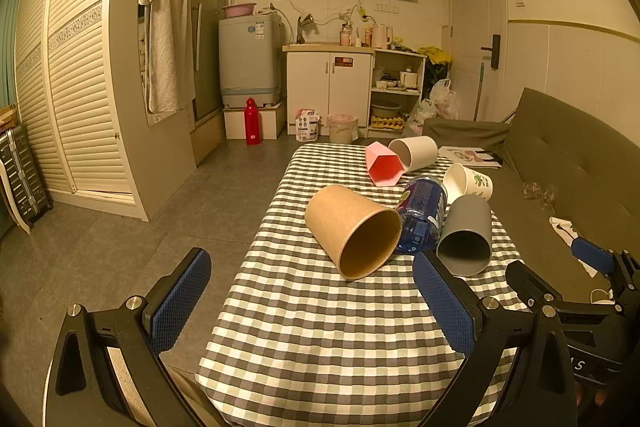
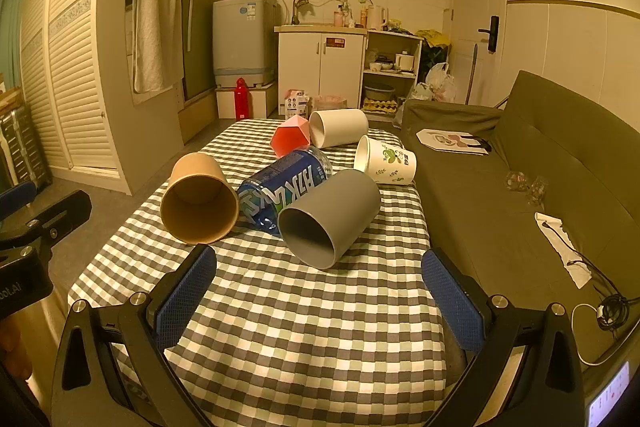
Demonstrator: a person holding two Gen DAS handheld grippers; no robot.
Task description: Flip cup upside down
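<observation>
grey cup [image 2: 330, 217] on side | ahead of spread right tongs [image 2: 319, 291]

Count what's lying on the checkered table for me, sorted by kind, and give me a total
Cups: 5 – brown paper cup, grey cup, pink cup, plain white cup, white leaf-print cup
Bottles: 1 – blue bottle
Total: 6

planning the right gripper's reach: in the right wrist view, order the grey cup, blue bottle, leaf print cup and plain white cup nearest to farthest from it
From the right gripper:
1. grey cup, on its side, mouth toward the gripper, straight ahead.
2. blue bottle, lying just behind it, to the left.
3. leaf print cup, farther back, to the right.
4. plain white cup, at the table's far end.
</observation>
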